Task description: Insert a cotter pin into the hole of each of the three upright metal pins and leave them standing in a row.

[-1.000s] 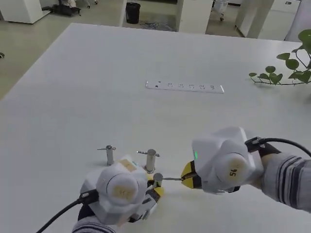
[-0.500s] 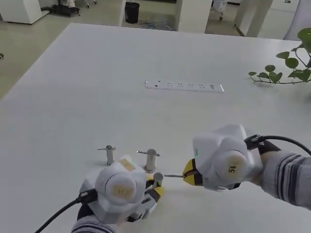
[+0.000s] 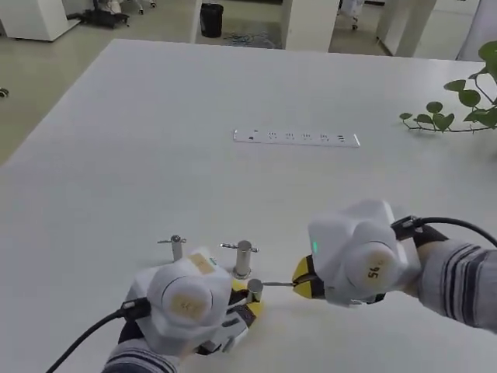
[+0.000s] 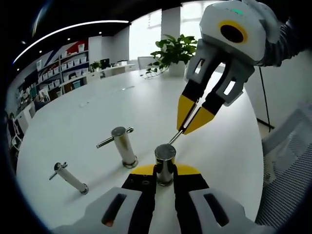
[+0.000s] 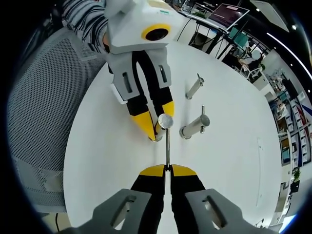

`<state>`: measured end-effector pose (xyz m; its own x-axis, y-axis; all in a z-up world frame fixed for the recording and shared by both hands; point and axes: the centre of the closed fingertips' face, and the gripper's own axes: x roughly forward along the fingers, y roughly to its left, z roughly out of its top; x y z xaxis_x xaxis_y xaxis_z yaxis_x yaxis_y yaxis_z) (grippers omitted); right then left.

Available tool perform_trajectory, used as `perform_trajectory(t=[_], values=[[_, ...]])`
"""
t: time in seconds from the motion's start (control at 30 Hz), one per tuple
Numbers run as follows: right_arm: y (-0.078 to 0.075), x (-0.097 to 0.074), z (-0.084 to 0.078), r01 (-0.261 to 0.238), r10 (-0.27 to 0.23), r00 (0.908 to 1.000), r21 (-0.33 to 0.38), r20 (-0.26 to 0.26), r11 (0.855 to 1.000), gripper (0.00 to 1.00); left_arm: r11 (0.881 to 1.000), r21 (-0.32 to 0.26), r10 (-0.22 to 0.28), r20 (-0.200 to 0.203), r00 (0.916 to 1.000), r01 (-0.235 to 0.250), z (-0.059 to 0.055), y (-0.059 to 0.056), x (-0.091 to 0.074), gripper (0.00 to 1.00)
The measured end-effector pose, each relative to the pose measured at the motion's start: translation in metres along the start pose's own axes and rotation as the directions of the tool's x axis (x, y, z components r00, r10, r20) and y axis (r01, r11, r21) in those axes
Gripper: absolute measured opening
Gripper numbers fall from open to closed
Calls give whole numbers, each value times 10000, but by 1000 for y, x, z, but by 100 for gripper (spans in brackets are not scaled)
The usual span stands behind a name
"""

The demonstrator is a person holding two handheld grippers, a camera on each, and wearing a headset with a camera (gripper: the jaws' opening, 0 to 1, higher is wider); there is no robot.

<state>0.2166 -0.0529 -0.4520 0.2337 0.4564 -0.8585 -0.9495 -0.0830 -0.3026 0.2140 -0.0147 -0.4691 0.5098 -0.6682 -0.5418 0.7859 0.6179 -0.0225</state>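
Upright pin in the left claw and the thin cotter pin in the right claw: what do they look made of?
Upright pin: looks like steel, brushed grey, with a dull sheen on its flat cap. Cotter pin: thin bright metal wire, likely plated steel; too fine to tell more.

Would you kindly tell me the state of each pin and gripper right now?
far pin: upright, first cotter inserted.
middle pin: upright, second cotter inserted.
near pin: upright, no cotter through it.
left gripper: shut on near pin.
third cotter: horizontal, tip at near pin's head.
right gripper: shut on third cotter.
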Motion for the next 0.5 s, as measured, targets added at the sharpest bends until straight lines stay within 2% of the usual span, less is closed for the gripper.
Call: perform_trajectory(t=[0.27, 0.5], values=[[3, 2, -1, -44, 45, 9999, -18, 102, 10000, 0, 9970, 514, -570, -45, 9984, 571, 0, -1, 0, 10], [2, 4, -1, -26, 27, 9998, -35, 201, 10000, 0, 9943, 641, -857, -29, 9963, 857, 0, -1, 0, 9]])
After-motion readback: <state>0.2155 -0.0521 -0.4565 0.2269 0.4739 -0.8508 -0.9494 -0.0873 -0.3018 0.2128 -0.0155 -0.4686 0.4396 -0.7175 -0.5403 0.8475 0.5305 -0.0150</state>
